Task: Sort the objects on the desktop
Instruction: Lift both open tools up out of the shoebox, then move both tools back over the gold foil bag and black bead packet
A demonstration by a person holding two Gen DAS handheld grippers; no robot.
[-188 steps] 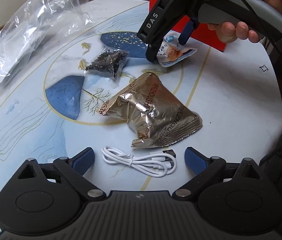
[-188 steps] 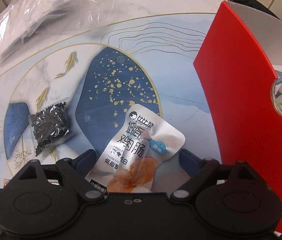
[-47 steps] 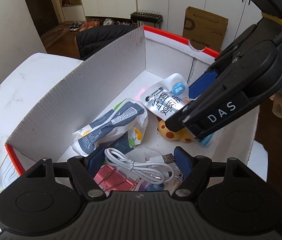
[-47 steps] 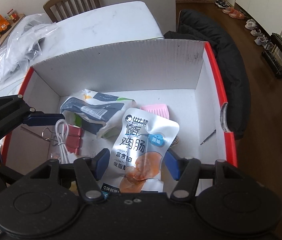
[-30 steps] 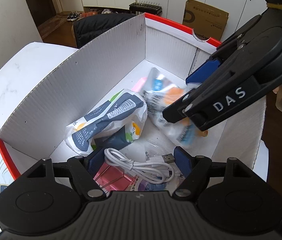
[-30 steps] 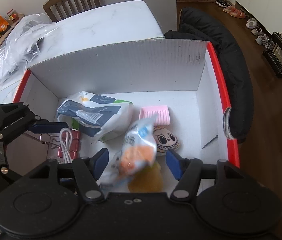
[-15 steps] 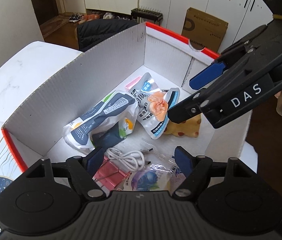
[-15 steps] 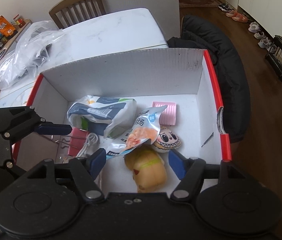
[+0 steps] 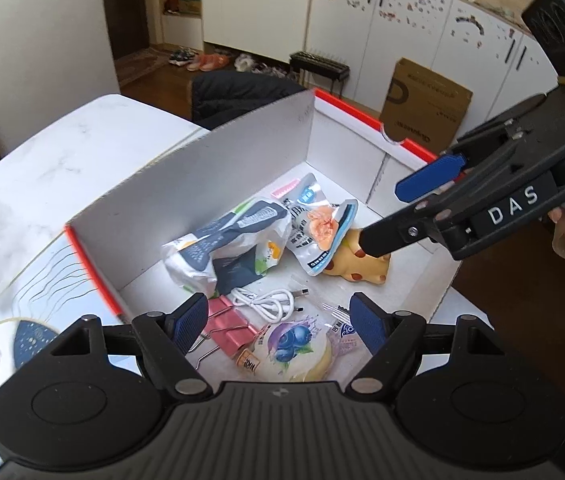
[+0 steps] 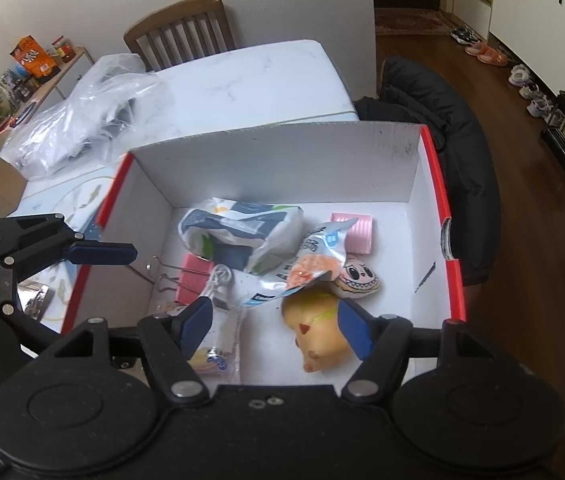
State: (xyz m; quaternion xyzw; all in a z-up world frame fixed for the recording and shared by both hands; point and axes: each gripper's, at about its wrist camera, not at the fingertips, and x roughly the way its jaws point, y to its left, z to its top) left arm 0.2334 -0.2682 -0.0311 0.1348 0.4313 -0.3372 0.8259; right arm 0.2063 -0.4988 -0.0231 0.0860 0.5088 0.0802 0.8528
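Observation:
A red cardboard box (image 9: 242,168) with white inside walls (image 10: 274,168) stands on the table. Inside lie a silver sausage pouch (image 9: 318,232) (image 10: 306,268), a white USB cable (image 9: 266,300) (image 10: 218,280), a white and blue snack bag (image 9: 226,240) (image 10: 238,232), pink binder clips (image 9: 226,328) (image 10: 194,272), a yellow toy (image 9: 358,264) (image 10: 318,336) and a blueberry packet (image 9: 294,340). My left gripper (image 9: 278,322) is open and empty above the box's near end. My right gripper (image 10: 274,320) is open and empty above the box; it shows in the left wrist view (image 9: 398,212).
A crumpled clear plastic bag (image 10: 82,120) lies on the white table (image 10: 250,76) beyond the box. A wooden chair (image 10: 182,32) stands behind the table. A black jacket (image 10: 450,128) hangs at the table's far side. A gold foil bag (image 10: 34,300) lies left of the box.
Both grippers opened over the box: the sausage pouch fell from the right one and the USB cable from the left. Both grippers have since risen and drawn back.

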